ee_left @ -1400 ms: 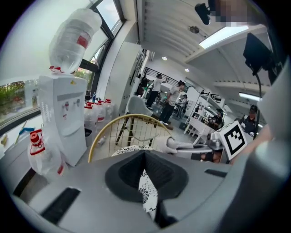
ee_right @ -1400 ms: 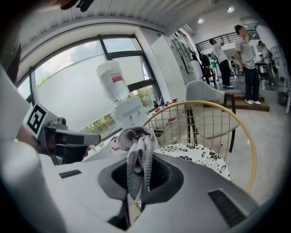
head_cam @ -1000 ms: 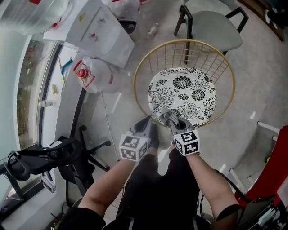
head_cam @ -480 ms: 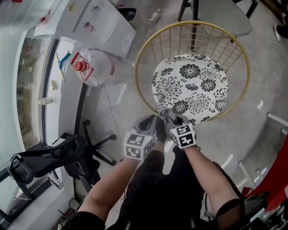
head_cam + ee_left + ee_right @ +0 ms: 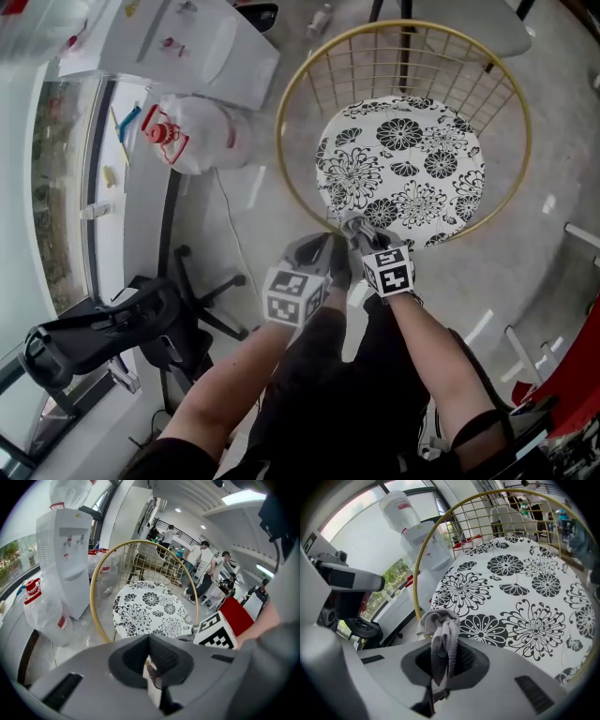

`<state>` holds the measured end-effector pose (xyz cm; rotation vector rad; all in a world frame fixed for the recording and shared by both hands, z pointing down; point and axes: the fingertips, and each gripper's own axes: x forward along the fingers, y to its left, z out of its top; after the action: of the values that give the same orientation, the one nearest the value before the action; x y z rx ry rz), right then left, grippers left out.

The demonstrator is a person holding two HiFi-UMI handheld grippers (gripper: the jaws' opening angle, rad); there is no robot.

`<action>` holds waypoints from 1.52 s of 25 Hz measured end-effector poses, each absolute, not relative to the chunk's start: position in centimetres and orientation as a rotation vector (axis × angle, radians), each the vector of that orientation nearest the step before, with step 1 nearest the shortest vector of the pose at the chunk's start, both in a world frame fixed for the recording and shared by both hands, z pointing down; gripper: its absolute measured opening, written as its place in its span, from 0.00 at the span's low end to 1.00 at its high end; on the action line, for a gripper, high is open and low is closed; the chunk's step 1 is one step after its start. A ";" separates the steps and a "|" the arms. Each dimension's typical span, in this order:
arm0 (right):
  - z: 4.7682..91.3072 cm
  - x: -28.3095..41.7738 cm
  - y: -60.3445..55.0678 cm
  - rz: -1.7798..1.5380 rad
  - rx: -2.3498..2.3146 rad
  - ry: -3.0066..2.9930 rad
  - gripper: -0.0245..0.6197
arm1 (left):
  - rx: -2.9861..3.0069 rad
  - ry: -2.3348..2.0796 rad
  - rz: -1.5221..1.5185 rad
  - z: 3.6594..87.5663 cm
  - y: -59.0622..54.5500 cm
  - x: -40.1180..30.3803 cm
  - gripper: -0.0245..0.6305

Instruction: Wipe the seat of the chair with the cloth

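Grey cloth [image 5: 440, 630] clamped in right tool [image 5: 352, 226] at floral seat [image 5: 403, 169] edge; left tool [image 5: 150, 643] closed, empty.

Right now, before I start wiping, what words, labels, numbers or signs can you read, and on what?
No text is readable.
Red label on the water bottle: too blurred to read.
Red print on the bagged jug: too small to read.
Marker cubes: black-and-white squares only, no letters.
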<state>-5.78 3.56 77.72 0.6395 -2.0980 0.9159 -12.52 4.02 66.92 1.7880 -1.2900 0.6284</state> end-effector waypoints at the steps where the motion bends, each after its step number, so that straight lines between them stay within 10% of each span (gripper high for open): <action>1: 77.9 -5.5 3.5 0.915 0.643 -2.092 0.07 | 1.793 -1.282 0.635 67.0 4.0 -12.3 0.05; 38: 77.4 17.7 -1.7 0.945 1.086 -1.781 0.07 | 1.921 -1.121 0.686 65.5 0.6 -1.9 0.05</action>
<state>17.66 -1.75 77.36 1.0860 -1.7811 0.9454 -1.89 0.55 65.47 1.9210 -1.1213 0.6863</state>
